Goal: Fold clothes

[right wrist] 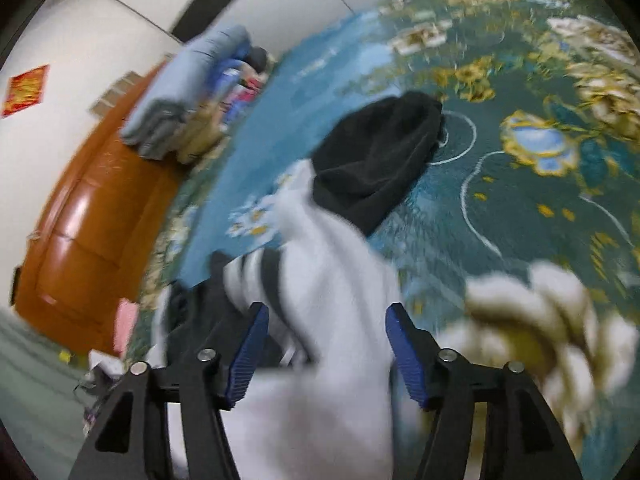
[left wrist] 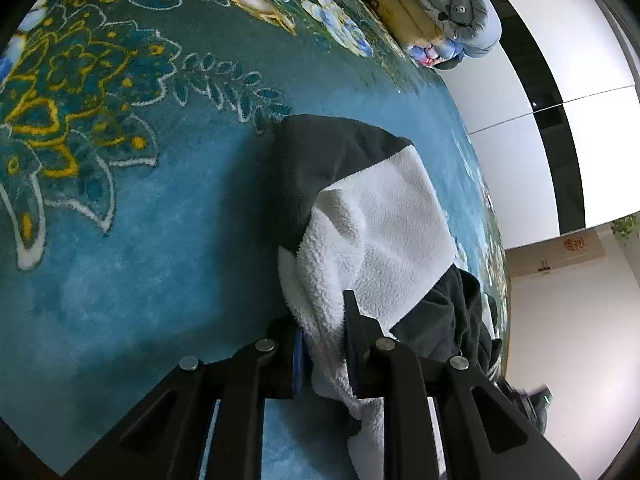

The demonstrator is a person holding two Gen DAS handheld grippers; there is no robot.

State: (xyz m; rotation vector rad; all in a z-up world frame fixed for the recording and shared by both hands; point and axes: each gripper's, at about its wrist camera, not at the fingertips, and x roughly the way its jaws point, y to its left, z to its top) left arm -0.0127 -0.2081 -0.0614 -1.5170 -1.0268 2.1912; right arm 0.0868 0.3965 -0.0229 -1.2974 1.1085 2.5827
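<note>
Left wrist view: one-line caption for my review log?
Left gripper clamps the white fleece of a black-and-white garment over a teal floral blanket.

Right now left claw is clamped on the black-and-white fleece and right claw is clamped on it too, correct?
Not quite. The left claw is clamped on the black-and-white fleece, but the right wrist view shows the right claw open, its pads spread either side of the cloth.

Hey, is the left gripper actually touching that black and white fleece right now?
Touching. The left wrist view shows the left gripper closed on a bunch of the fleece garment's white part, the fabric pinched between both fingers and spilling out below them.
</note>
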